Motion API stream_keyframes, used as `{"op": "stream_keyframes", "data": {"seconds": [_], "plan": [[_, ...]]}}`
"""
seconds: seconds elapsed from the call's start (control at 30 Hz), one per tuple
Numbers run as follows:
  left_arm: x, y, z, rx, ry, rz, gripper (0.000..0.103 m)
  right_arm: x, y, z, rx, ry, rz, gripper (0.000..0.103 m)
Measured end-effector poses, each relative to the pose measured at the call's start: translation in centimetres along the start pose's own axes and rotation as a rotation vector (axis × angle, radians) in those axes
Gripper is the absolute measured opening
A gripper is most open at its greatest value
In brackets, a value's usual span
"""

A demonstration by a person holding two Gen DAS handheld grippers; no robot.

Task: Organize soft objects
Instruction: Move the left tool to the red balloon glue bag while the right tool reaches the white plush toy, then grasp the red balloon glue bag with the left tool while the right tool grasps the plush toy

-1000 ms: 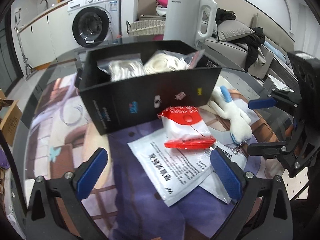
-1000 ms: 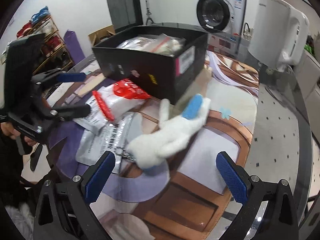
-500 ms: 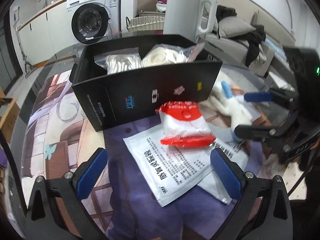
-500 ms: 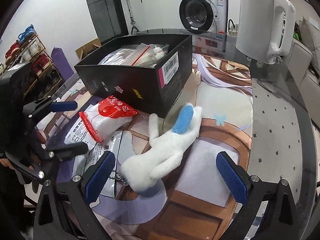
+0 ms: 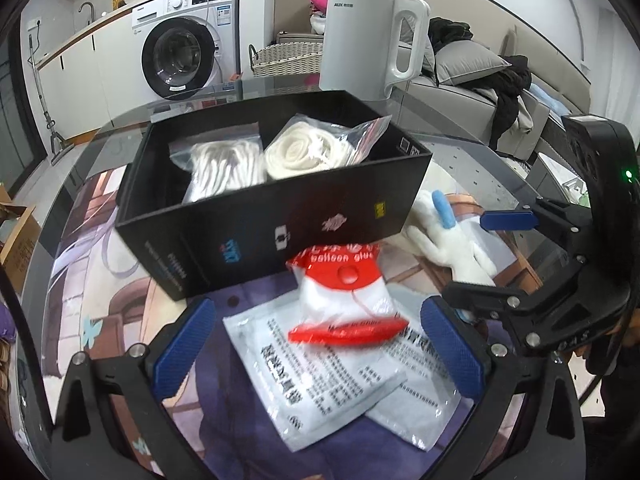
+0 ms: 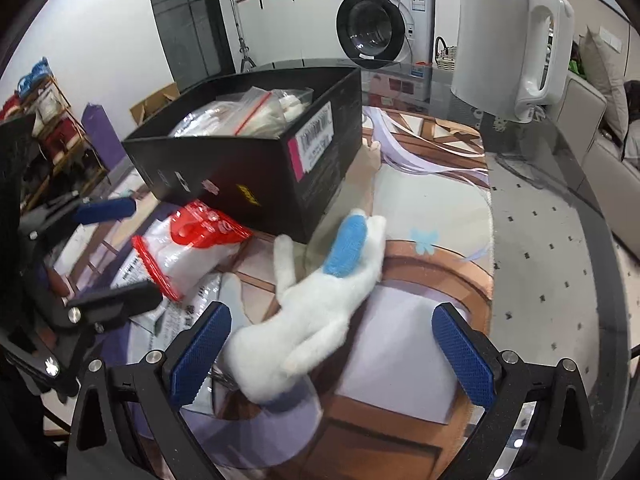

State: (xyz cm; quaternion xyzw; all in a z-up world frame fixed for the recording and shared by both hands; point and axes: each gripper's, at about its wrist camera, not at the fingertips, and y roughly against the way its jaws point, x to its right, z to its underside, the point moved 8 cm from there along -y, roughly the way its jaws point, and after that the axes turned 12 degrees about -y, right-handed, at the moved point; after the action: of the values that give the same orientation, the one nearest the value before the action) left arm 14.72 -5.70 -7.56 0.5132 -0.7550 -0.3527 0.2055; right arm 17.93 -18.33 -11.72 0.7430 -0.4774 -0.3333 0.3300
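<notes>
A round glass-topped table (image 5: 472, 160) with a printed illustrated mat beneath the glass is seen carrying everything. Behind it a white front-loading washing machine (image 5: 188, 48) is set under a counter, and a tall white electric kettle (image 5: 368, 40) is stood at the table's far edge, just behind the box.

An open black cardboard box (image 5: 256, 216) is placed near the middle of the table. Inside it, two clear zip bags of white soft material (image 5: 276, 152) are laid side by side.

Against the box's near wall a clear bag with a red printed top and red bottom strip (image 5: 348, 292) is propped, its lower end resting on flat white printed packets (image 5: 316, 364) spread on the mat.

Beside the box's right corner a white plush toy with a blue patch (image 6: 320, 304) is stretched out on the mat, its blue end close to the corner of the box.

The left gripper (image 5: 316, 344) is held over the packets, its blue-padded fingers spread wide either side of the red-topped bag, nothing touched. The right gripper (image 6: 332, 356) is held low over the plush toy, its jaws likewise wide apart, with the toy's near end lying between the blue pads (image 6: 200, 352); contact with the left pad cannot be told, and no grip is shown.
</notes>
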Motion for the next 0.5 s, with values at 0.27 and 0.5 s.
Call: {"op": "stream_keyframes", "data": {"seconds": [0.27,0.5], "plan": [[0.4,-1.3,-1.1,-0.017,-0.049,-0.036,0.101,1.3,0.3,0.2,-0.003,0.015,0.016,0.102],[1.1,-2.5,-1.0,-0.044,-0.087,-0.023,0.070,0.9,0.3,-0.1,0.026,0.029,0.007,0.089]]}}
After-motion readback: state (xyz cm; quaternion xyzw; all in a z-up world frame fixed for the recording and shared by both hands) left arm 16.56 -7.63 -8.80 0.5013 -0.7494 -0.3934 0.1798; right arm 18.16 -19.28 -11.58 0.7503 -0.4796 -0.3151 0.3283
